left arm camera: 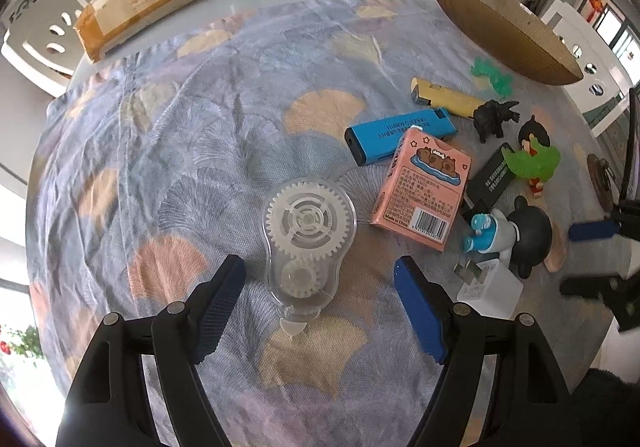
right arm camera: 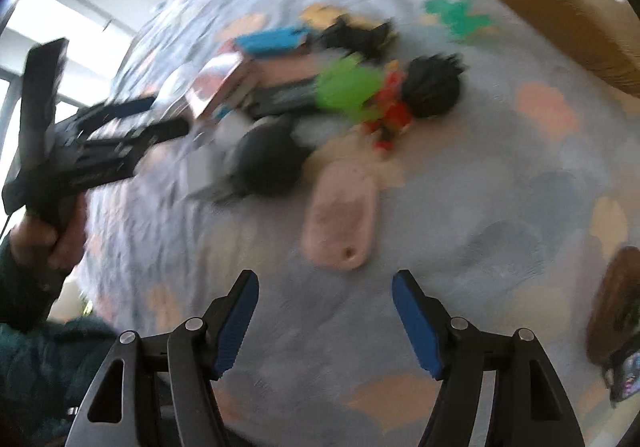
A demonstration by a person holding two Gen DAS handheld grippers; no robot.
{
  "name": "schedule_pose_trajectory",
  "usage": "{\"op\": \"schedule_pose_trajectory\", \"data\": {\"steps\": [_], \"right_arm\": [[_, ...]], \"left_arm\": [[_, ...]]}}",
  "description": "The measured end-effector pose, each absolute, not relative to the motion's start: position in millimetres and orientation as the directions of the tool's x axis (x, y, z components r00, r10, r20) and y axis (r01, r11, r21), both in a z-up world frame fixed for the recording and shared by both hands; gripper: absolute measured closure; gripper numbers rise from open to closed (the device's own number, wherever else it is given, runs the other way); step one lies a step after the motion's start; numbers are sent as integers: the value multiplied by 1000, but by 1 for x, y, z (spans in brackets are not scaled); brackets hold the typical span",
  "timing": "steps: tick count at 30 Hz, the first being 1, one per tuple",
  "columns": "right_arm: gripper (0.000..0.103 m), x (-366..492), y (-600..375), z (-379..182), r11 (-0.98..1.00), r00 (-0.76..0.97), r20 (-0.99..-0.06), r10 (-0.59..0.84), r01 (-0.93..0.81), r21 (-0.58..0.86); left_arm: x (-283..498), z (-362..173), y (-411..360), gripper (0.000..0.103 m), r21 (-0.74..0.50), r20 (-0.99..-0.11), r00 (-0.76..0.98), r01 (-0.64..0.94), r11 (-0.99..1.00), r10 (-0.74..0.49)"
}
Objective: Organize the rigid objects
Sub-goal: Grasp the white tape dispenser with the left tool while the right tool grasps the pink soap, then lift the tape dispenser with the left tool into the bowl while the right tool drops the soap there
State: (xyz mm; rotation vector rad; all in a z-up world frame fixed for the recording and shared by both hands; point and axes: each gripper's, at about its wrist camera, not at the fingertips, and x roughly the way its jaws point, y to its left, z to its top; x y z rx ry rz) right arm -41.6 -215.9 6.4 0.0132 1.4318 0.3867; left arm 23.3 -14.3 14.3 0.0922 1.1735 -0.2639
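the left claw (left arm camera: 320,279) stands open astride the clear correction tape dispenser (left arm camera: 306,235), a light, slick, brittle shell best pinched across its narrow waist.

each wrist view looks steeply down along its own blue fingers, close above the leaf-print cloth (left arm camera: 200,135), and both share the toy cluster around the green figure (left arm camera: 534,161) (right arm camera: 348,89), blurred in the right view.
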Motion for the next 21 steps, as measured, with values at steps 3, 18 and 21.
{"op": "schedule_pose_trajectory", "data": {"steps": [3, 18, 21], "right_arm": [[34, -29, -214, 5, 948, 105, -970, 219, -258, 186], [69, -35, -210, 13, 987, 212, -970, 121, -125, 96], [69, -38, -235, 25, 984, 231, -957, 175, -60, 165]], "left_arm": [[22, 17, -8, 27, -100, -918, 355, 224, 969, -177], [14, 27, -24, 63, 37, -910, 406, 288, 957, -87], [12, 41, -20, 63, -36, -896, 416, 285, 958, -157]]}}
